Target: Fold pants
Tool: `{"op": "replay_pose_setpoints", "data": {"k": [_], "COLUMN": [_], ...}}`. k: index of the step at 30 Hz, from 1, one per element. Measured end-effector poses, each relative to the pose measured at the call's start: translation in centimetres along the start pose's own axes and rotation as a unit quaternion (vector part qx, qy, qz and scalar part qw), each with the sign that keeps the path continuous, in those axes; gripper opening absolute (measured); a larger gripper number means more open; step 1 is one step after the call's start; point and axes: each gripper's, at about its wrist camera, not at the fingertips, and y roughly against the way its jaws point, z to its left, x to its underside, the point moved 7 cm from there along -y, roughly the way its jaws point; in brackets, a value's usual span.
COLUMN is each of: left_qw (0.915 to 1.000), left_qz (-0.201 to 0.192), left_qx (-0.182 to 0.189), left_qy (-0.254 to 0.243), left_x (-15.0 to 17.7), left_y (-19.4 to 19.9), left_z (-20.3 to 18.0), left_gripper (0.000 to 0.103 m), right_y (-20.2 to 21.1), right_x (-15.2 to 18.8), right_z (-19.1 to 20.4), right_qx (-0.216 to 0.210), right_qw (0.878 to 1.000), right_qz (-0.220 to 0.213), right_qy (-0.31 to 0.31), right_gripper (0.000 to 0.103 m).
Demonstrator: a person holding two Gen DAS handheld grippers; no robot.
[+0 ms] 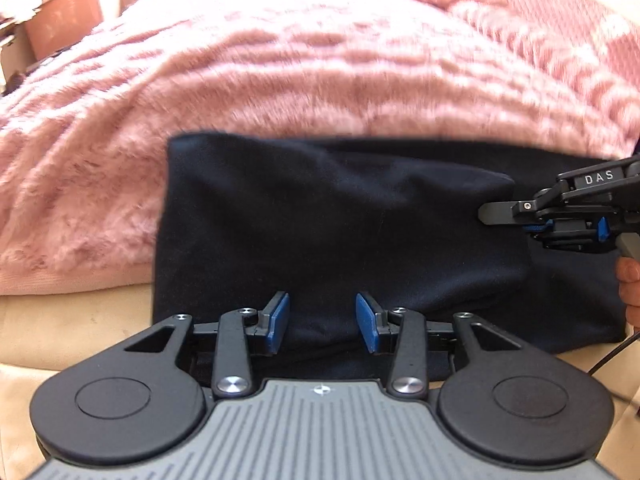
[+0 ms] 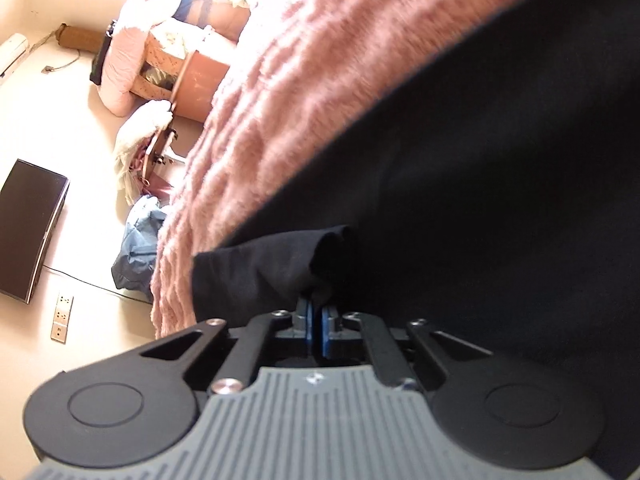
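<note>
The dark navy pants [image 1: 340,224] lie folded into a rectangle on a pink fuzzy blanket [image 1: 280,72]. My left gripper [image 1: 322,322] is open and empty, its blue pads [image 1: 280,320] over the near edge of the pants. My right gripper [image 1: 532,222] comes in from the right at the pants' right edge. In the right wrist view it [image 2: 318,310] is shut on a bunched edge of the pants [image 2: 480,200], which lifts a small flap of cloth [image 2: 280,260].
The blanket [image 2: 288,92] covers the bed. A beige sheet [image 1: 60,328] shows at the near left. Beyond the bed edge are a brown tub [image 2: 200,84], piled clothes [image 2: 136,252], a dark screen [image 2: 28,232] and a power strip [image 2: 62,316].
</note>
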Motion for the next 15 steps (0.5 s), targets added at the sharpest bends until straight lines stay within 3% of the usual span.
{"op": "replay_pose_setpoints", "data": {"k": [6, 12, 15], "left_qw": [0.9965, 0.9923, 0.9912], "left_qz": [-0.064, -0.087, -0.098], "left_qx": [-0.03, -0.044, -0.038], "left_qy": [0.043, 0.077, 0.08], "left_x": [-0.5, 0.2, 0.2], "left_y": [5.8, 10.1, 11.4], "left_z": [2.3, 4.1, 3.7], "left_gripper": [0.047, 0.047, 0.047], "right_y": [4.2, 10.9, 14.8], "right_x": [-1.8, -4.4, -5.8], "right_z": [9.7, 21.1, 24.9], "right_qx": [-0.011, -0.011, 0.001], "right_qw": [0.996, 0.985, 0.979], "right_qz": [-0.023, -0.04, -0.052], "right_qy": [0.082, 0.167, 0.197], "right_gripper": [0.0, 0.0, 0.0]}}
